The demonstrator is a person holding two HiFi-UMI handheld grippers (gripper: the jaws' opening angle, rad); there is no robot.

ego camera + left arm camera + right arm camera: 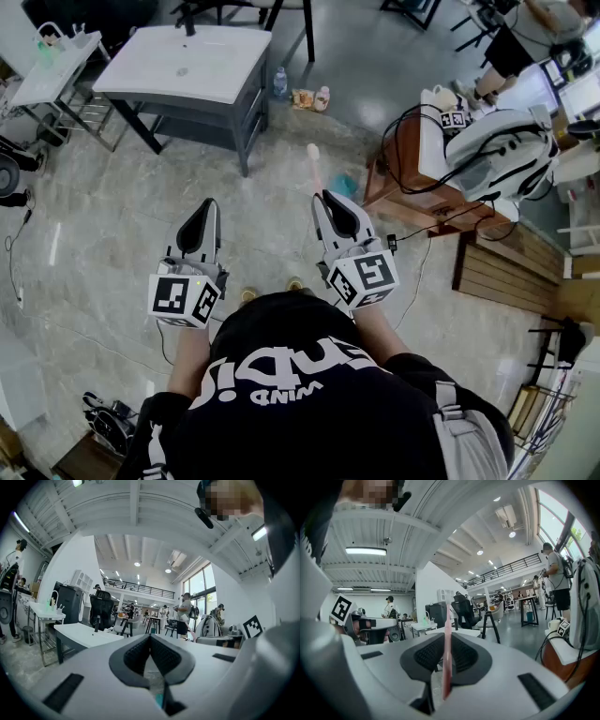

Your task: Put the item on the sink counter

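Note:
My right gripper (324,198) is shut on a thin pink toothbrush (315,165), which sticks out forward past the jaw tips. In the right gripper view the toothbrush (446,648) stands upright between the pads, its pale head above my right gripper (446,637). Nothing is in my left gripper (208,205), which is shut; its jaws meet in the left gripper view (150,637). The white sink counter (159,70) with a dark faucet stands ahead to the left on a grey frame, well beyond both grippers. It also shows as the sink counter (77,634) in the left gripper view.
A white side cart (47,80) stands left of the sink counter. Bottles (279,82) sit on the floor past its right end. To the right, a wooden table (403,192) carries a white device and black cables. A wooden pallet (506,267) lies beyond, and a person (520,37) stands far right.

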